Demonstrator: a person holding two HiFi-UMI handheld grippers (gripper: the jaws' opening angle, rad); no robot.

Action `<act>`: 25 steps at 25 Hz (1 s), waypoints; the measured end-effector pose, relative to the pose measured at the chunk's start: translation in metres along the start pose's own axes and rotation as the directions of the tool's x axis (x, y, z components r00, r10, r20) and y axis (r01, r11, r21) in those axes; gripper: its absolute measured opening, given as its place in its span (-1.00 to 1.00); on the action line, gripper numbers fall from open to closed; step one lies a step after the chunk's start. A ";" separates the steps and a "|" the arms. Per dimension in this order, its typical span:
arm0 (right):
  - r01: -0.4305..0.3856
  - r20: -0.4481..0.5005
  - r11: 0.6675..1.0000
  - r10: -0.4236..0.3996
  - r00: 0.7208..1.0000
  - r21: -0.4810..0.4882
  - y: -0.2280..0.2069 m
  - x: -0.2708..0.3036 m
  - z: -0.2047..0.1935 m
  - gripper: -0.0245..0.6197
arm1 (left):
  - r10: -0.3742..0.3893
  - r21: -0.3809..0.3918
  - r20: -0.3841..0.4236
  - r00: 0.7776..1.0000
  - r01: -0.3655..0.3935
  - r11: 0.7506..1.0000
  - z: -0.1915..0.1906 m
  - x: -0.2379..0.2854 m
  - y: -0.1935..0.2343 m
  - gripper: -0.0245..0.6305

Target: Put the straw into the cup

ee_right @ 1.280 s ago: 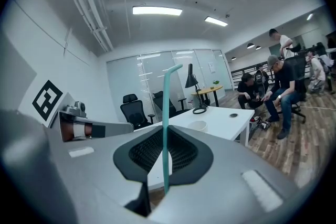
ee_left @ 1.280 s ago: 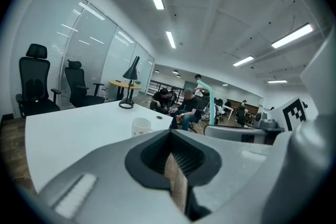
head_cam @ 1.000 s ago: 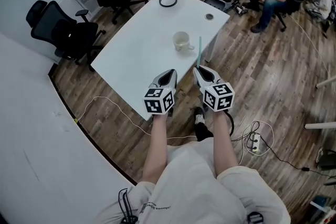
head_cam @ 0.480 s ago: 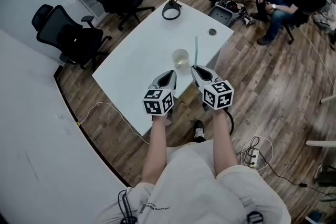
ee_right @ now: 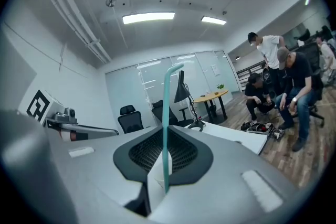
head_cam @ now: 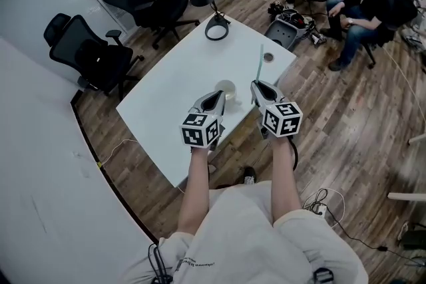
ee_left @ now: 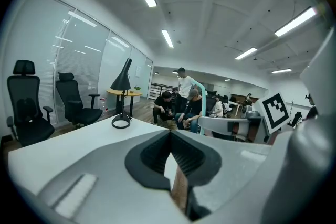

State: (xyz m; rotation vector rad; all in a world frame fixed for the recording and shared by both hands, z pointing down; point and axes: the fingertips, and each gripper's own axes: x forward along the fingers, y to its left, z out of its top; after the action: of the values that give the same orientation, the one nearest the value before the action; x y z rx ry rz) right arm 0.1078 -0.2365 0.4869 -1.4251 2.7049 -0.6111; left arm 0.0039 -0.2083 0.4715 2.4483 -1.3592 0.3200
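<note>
Straw [head_cam: 260, 62]: pale teal, thin. It is held upright in the right gripper [head_cam: 259, 85], whose jaws are clamped on its lower end, with most of its length standing free above them. Right gripper view agrees: the straw [ee_right: 166, 113] runs up between the closed jaws, bent over at the top.

Position: just right of the cup [head_cam: 226, 87] and raised above it, not yet over the mouth.

Cup: white, standing on the white table [head_cam: 174, 80].

Left gripper [head_cam: 215, 96]: just on the person's side of the cup, jaws together, nothing between them.

Handling, as I judge it:
- Very light, hollow, smooth plastic.
- Bends easily and would kink or flatten under a hard squeeze.
- Could swivel in the grip if an end knocks the cup's rim.
- Little straw shows below the jaws, so the low hold leaves a short lead-in. A hold nearer the middle would guide it better. As held, it wants centring over the mouth and then a gentle release.
- Cup looks light too and could tip if nudged.
</note>
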 end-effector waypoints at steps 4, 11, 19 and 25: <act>-0.015 -0.015 1.000 0.015 1.000 -0.009 -0.002 0.006 -0.005 -0.79 | 0.011 -0.027 -0.014 1.000 -0.011 1.000 -0.009 -0.004 0.014 -0.93; -0.049 -0.044 0.999 0.049 0.998 0.000 0.008 0.017 -0.020 -0.79 | 0.006 -0.049 -0.018 1.000 -0.007 0.999 -0.013 -0.010 0.024 -0.93; -0.014 -0.060 0.999 0.011 0.998 -0.048 0.007 0.028 -0.021 -0.79 | -0.076 -0.081 -0.011 0.997 0.075 0.994 -0.006 0.013 0.024 -0.93; 0.027 -0.073 0.998 -0.031 0.997 -0.053 0.009 0.041 -0.028 -0.79 | -0.160 -0.095 0.036 0.986 0.163 0.982 0.030 0.027 0.019 -0.93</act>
State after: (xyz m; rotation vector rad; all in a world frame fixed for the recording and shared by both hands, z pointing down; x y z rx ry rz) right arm 0.0711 -0.2548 0.5163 -1.4850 2.7811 -0.6120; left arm 0.0030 -0.2500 0.4565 2.4700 -1.1488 0.1756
